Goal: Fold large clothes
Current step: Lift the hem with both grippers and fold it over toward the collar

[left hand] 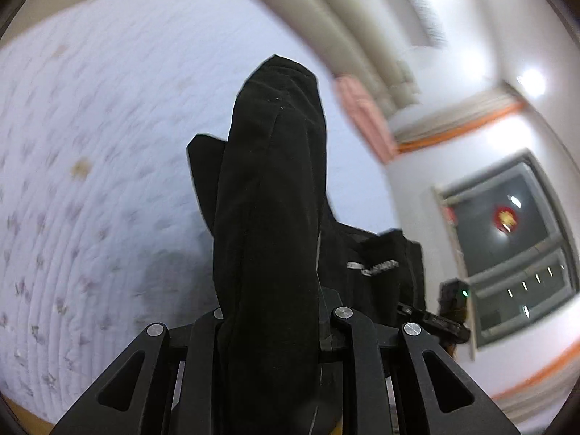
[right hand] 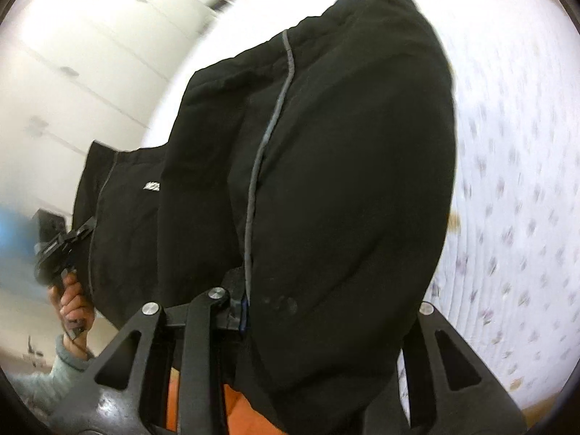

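A large black garment [left hand: 268,195] with a thin grey piping line and a small white logo hangs between my two grippers above a white quilted bed [left hand: 90,145]. My left gripper [left hand: 270,311] is shut on a bunched fold of the garment; the cloth drapes over and hides its fingertips. My right gripper [right hand: 253,301] is shut on another edge of the garment [right hand: 344,163], which covers most of the right wrist view. The other gripper shows in each view: the right one [left hand: 440,320] at the cloth's far edge, the left one [right hand: 78,233] held by a hand.
The bed's quilted cover [right hand: 518,181] has small purple flower prints. A pink cloth [left hand: 362,119] lies by the padded headboard [left hand: 326,7]. A dark window [left hand: 507,243] is on the wall at right. White cupboards [right hand: 90,54] stand behind.
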`<state>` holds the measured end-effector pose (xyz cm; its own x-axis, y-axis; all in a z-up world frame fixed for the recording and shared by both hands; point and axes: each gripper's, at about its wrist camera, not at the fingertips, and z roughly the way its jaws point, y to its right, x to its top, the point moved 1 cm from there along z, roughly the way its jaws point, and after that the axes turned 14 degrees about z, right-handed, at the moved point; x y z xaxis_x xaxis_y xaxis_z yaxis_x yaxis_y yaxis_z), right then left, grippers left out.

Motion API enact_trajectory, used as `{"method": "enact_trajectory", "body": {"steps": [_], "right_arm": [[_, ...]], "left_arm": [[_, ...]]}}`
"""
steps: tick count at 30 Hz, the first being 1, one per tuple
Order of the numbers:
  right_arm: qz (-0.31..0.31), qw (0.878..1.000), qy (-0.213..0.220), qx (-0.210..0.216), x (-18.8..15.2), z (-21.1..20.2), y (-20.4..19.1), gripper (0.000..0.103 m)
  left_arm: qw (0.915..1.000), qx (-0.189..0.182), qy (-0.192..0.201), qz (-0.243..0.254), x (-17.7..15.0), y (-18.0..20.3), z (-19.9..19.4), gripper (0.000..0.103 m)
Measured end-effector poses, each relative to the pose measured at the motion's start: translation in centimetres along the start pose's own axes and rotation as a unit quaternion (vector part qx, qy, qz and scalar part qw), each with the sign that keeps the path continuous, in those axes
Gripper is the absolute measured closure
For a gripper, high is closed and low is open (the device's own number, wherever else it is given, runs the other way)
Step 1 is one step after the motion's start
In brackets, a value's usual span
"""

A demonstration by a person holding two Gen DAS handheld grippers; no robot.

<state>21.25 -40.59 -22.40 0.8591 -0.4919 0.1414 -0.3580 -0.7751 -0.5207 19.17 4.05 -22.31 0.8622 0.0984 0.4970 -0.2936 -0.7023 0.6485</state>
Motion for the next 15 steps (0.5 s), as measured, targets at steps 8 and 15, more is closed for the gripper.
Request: {"method": "enact_trajectory", "body": {"steps": [8, 15], "right_arm": [[0.133, 0.989, -0.013, 0.067, 1.5, 2.1, 8.3, 0.031], [0.109, 0.993, 0.036, -0.029, 0.0, -3.2, 8.9, 0.026]], "left_arm": [[0.9889, -0.069, 0.005, -0.132, -2.1, -10.2, 2.1, 0.066], [0.9978, 0.021, -0.023, -0.058, 1.1, -8.6, -1.2, 0.062]]}}
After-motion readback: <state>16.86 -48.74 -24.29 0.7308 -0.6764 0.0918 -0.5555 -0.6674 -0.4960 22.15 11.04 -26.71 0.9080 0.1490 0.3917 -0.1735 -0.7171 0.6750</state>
